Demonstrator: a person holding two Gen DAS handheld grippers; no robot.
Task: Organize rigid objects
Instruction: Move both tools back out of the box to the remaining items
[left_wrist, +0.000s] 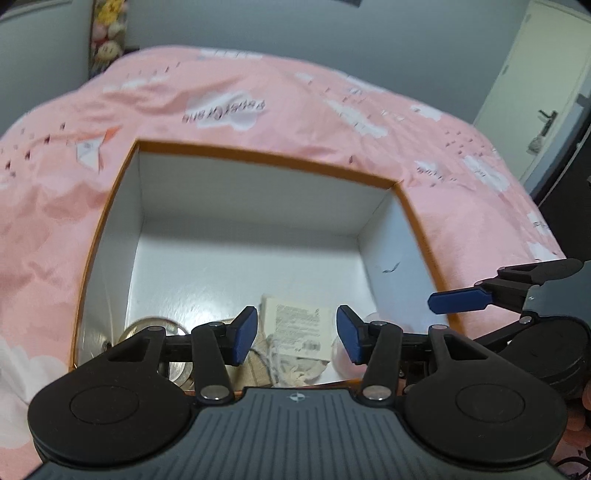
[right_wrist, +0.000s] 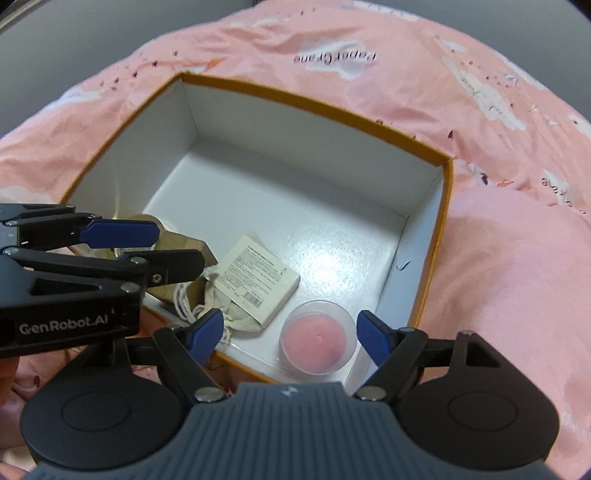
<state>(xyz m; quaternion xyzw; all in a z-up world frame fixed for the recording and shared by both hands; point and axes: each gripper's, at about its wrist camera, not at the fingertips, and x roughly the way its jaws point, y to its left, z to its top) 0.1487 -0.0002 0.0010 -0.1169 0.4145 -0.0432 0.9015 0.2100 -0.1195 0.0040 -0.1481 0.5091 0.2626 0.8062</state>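
An open orange box with white inner walls (left_wrist: 258, 192) (right_wrist: 314, 155) rests on a pink bed. Inside, near its front edge, lie a small white labelled packet (right_wrist: 258, 280) (left_wrist: 297, 325), a cloth drawstring pouch (right_wrist: 236, 317), a clear round cup with pink contents (right_wrist: 316, 341) and a shiny metal round object (left_wrist: 147, 328). My left gripper (left_wrist: 297, 334) is open and empty above the box's near edge; it also shows in the right wrist view (right_wrist: 147, 251). My right gripper (right_wrist: 290, 334) is open and empty just above the cup.
The pink printed bedspread (left_wrist: 258, 103) surrounds the box, with a raised fold at the right (right_wrist: 517, 277). A white door (left_wrist: 546, 85) stands at the far right. Plush toys (left_wrist: 107, 33) hang at the back left wall.
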